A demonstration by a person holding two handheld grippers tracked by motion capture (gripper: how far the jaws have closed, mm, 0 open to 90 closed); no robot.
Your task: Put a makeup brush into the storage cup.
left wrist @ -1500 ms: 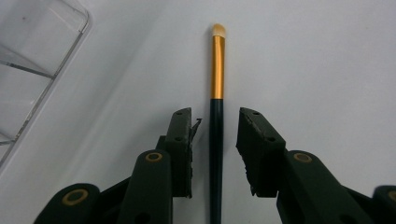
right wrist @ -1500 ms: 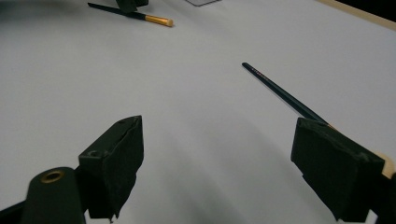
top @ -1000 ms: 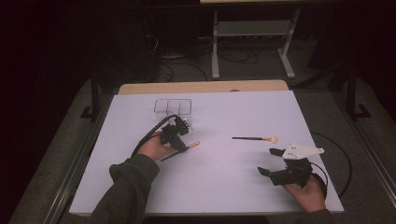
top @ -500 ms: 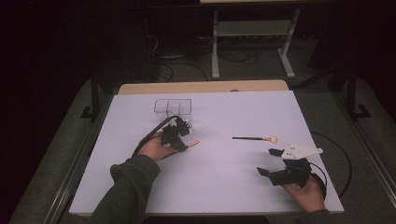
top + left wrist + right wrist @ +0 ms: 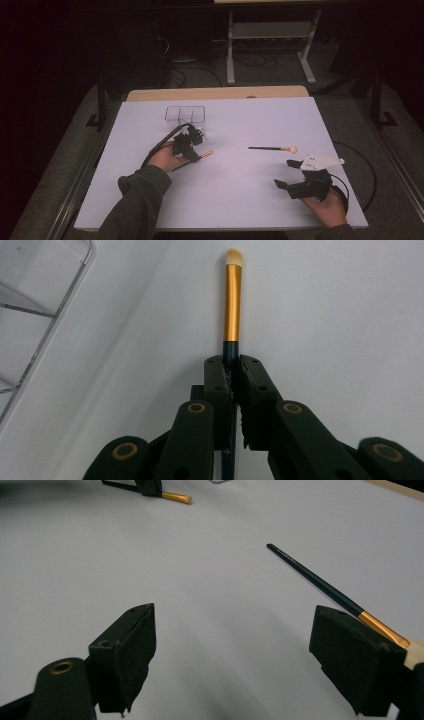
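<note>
Left gripper point(image 5: 191, 142) shifted slightly on white table point(image 5: 240, 200).

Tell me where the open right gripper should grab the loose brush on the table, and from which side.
Grip the brush on its dark slender handle, near the middle, clear of the gold ferrule and bristle tip. It lies flat on the table, so the right gripper would best come down from above, jaws straddling the handle across its length. The jaws stand wide open, probably enough.
</note>
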